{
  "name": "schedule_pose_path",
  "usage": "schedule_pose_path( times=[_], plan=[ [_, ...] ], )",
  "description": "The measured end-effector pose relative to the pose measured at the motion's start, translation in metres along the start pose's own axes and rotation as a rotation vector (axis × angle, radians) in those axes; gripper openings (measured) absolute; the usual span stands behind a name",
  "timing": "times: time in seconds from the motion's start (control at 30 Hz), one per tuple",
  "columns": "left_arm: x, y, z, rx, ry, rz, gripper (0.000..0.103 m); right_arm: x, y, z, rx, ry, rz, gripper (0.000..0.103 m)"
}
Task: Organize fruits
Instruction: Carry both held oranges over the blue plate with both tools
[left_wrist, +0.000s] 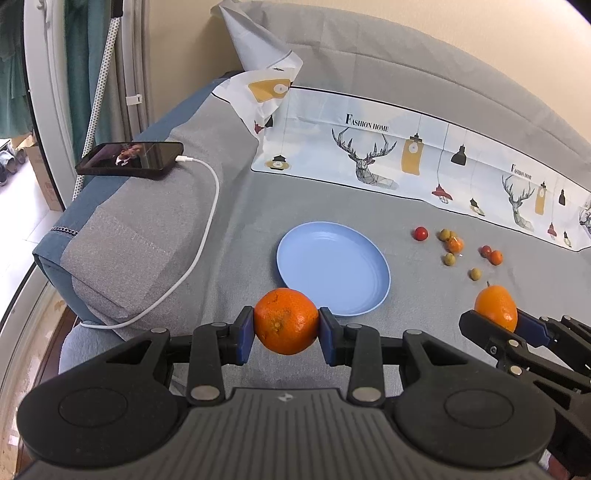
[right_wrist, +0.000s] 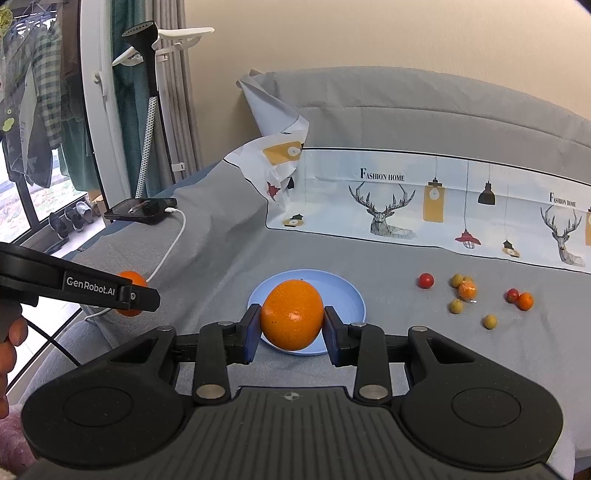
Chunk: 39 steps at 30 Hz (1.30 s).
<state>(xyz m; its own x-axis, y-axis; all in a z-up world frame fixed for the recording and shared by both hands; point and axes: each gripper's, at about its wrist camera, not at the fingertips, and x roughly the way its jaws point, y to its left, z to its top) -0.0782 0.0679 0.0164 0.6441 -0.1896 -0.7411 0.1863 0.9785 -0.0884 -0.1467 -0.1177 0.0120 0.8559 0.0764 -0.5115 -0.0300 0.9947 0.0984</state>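
Observation:
My left gripper (left_wrist: 286, 328) is shut on a rough orange (left_wrist: 285, 320), held just in front of the near rim of the empty blue plate (left_wrist: 332, 266). My right gripper (right_wrist: 291, 325) is shut on a smooth orange (right_wrist: 291, 314) above the near edge of the blue plate (right_wrist: 347, 295). In the left wrist view the right gripper (left_wrist: 496, 321) with its orange (left_wrist: 495, 306) sits to the right of the plate. In the right wrist view the left gripper (right_wrist: 129, 295) and its orange (right_wrist: 135, 280) sit at the left.
Small fruits lie right of the plate: a red tomato (left_wrist: 420, 233), green ones (left_wrist: 449, 259), small orange ones (left_wrist: 496, 257). A phone (left_wrist: 129, 159) with a white cable (left_wrist: 207, 221) rests on a grey cushion at the left. A printed cloth (left_wrist: 406, 155) lies behind.

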Motion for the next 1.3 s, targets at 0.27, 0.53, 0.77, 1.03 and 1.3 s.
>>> schedule_pose_path(
  times=[0.27,0.53,0.77,1.03,1.3],
  plan=[
    [0.004,0.001,0.000,0.004,0.007,0.001,0.040,0.003,-0.001,0.000,0.007,0.010,0.005,0.037],
    [0.011,0.002,0.000,0.010,0.020,0.005,0.040,0.008,-0.003,-0.002,0.020,0.025,0.007,0.037],
    [0.022,0.001,0.001,0.011,0.051,0.004,0.040,0.016,-0.006,-0.004,0.031,0.049,0.011,0.037],
    [0.047,0.000,0.006,0.013,0.094,0.014,0.040,0.037,-0.019,-0.010,0.070,0.099,-0.002,0.037],
    [0.082,-0.010,0.022,0.014,0.134,0.010,0.040,0.064,-0.036,-0.015,0.098,0.144,-0.032,0.037]
  ],
)
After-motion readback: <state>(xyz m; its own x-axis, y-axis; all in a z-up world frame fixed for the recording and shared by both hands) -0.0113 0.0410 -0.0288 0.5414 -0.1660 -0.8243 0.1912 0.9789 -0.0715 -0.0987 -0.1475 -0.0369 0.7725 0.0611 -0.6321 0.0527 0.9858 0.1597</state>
